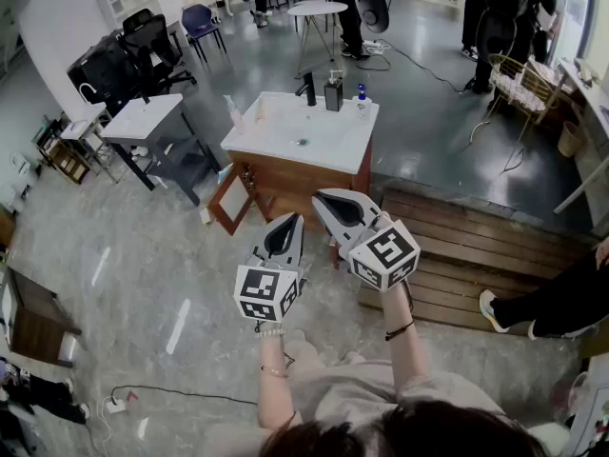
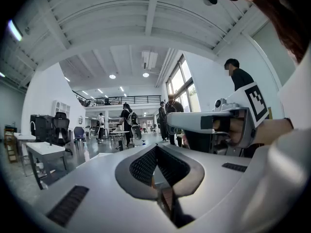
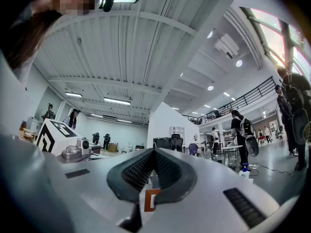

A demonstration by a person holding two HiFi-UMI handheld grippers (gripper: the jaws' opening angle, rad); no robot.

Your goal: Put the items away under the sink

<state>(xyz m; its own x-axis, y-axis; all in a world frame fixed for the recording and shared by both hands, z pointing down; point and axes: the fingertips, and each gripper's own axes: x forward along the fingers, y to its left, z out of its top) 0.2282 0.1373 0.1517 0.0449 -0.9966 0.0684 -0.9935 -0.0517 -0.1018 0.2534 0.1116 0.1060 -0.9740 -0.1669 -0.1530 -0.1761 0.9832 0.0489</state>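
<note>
Stands on the grey floor, well apart from the sink cabinet. Holds the left gripper and the right gripper out in front, side by side and close together, both aimed toward the cabinet.

Left gripper view: jaws pressed together at the tips, nothing between them. Right gripper view: much the same, jaws fully closed and empty.

On the white counter top:
- a black faucet at the back edge
- a dark cup just beside the faucet
- a small bottle with a blue cap near the back right corner
- a clear bottle at the left edge
- another pale bottle near the clear one

All of these far from both grippers.

Below the counter, at the cabinet's left front, a wooden door swung open; inside too dark to make out.

Right of the cabinet, a low platform of wooden planks, and at its right edge a person's leg in a white shoe. Left of the cabinet, a white table on dark legs, with black office chairs behind it. Farther back, a round table and several people standing.
</note>
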